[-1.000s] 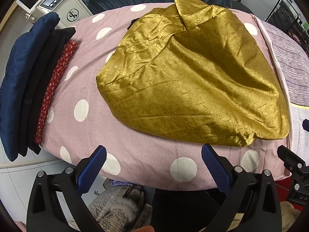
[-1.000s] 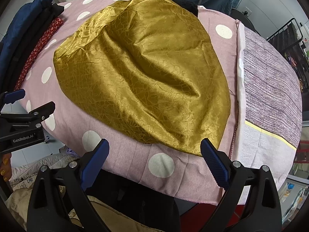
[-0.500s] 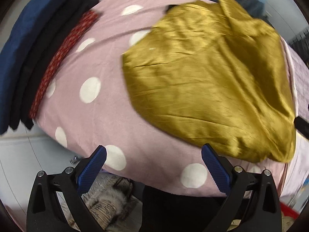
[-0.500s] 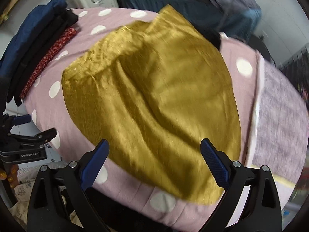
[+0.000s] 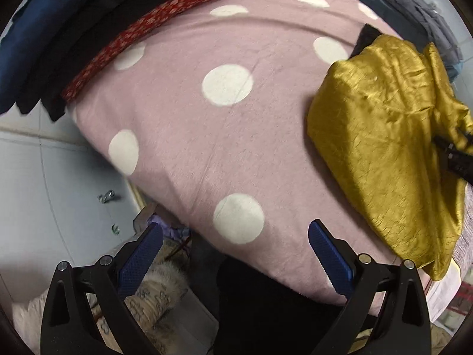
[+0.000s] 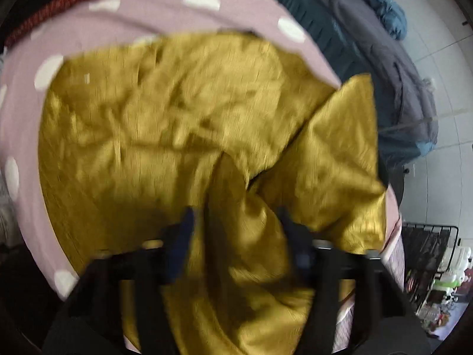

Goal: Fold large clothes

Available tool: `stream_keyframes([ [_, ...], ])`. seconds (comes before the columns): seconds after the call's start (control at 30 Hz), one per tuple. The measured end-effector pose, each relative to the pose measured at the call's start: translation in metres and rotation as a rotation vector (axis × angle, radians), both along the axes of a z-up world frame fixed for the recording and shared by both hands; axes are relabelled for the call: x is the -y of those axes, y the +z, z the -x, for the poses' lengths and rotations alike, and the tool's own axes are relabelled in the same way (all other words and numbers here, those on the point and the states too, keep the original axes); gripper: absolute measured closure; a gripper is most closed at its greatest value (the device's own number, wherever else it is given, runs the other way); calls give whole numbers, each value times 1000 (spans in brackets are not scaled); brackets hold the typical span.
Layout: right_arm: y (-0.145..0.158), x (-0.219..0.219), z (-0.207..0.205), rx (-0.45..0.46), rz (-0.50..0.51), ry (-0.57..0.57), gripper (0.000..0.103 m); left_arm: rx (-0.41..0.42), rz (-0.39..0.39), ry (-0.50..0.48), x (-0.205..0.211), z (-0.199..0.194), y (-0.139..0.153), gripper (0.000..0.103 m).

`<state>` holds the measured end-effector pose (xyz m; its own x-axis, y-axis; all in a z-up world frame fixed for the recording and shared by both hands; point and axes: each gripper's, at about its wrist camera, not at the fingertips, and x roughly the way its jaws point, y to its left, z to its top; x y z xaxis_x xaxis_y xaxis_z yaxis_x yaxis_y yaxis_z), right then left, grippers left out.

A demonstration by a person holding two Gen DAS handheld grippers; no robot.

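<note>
Right wrist: right gripper (image 6: 236, 222) closing on gold garment (image 6: 165, 124)

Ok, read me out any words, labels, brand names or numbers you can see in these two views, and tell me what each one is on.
None can be read.
The gold garment shows only a small pale speck near its edge, too blurred to tell.
The pink polka-dot cover and the red floral fabric carry patterns only, no lettering.
The shelf clutter at the right edge is too small and blurred.
</note>
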<state>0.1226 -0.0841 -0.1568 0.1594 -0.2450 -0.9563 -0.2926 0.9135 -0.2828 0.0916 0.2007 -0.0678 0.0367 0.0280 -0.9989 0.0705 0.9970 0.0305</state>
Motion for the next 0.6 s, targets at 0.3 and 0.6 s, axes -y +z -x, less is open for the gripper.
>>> stream_keyframes([
  [0.3, -28, 28, 144, -193, -169, -360, 93, 28, 225, -109, 38, -91, -4, 6],
  [0.6, -51, -30, 265, -399, -228, -617, 55, -77, 245, -386, 114, -103, -44, 6],
])
